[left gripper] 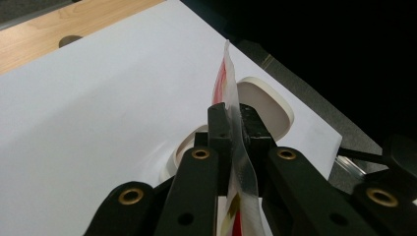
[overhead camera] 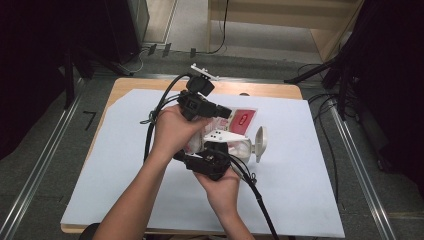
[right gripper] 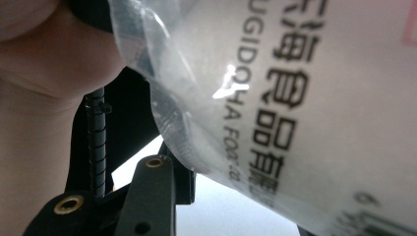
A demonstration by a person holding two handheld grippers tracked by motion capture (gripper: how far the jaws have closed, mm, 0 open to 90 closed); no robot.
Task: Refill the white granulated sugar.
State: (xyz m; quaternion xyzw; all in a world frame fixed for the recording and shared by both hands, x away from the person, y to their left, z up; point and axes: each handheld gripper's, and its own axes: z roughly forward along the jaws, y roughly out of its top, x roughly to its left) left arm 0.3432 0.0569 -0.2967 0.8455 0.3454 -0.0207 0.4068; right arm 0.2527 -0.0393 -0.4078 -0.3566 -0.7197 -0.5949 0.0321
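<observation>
A wooden table under a white sheet stands on grey floor. Dark curtains flank it; a wooden shelf stands beyond.

This looks like a recording lab or test room rather than a home: a small wooden table covered by a white sheet stands alone on grey carpet, with metal floor rails on both sides, black curtains closing it in, stand legs and loose cables trailing over the floor
</observation>
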